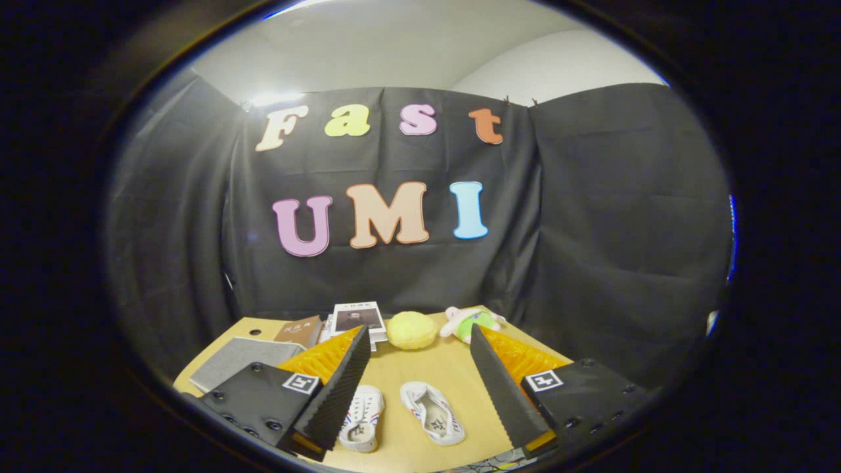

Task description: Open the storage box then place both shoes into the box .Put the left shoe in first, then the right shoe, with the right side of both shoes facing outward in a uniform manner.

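Observation:
Two white shoes with red and blue stripes lie on the wooden table [420, 374], openings up. One shoe [363, 417] is partly tucked behind the left finger [338, 387]. The other shoe [433, 412] lies in the gap between the fingers, nearer the right finger [499, 387]. My gripper [418, 330] hangs above the table, open wide, with nothing held. A grey storage box [240, 361] with a flat top sits beyond the left finger at the table's left side, its near part hidden by the gripper body. I cannot tell which shoe is the left one.
Beyond the fingertips at the back of the table stand a stack of books [355, 320], a brown book [299, 330], a yellow round plush [411, 330] and a green and pink soft toy [472, 322]. Black cloth walls close in the booth.

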Available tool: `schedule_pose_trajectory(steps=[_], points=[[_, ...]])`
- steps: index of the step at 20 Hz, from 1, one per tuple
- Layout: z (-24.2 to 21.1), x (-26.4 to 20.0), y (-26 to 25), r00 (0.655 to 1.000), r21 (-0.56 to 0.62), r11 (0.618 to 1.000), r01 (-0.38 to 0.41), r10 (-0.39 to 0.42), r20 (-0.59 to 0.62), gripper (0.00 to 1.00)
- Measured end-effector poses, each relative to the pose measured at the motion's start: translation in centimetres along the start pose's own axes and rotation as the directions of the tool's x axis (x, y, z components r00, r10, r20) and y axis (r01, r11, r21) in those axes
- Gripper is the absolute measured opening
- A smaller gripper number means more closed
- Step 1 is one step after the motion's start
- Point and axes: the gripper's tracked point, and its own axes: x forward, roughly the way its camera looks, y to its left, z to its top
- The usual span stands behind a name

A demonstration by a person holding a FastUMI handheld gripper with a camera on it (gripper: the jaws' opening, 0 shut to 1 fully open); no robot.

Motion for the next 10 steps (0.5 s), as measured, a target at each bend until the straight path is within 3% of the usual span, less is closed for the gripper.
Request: schedule_pose_trajectory(steps=[10], points=[[-1.6, 1.3, -0.4, 0.995, 0.009, 0.998, -0.069, 0.069, -0.074, 0.97]])
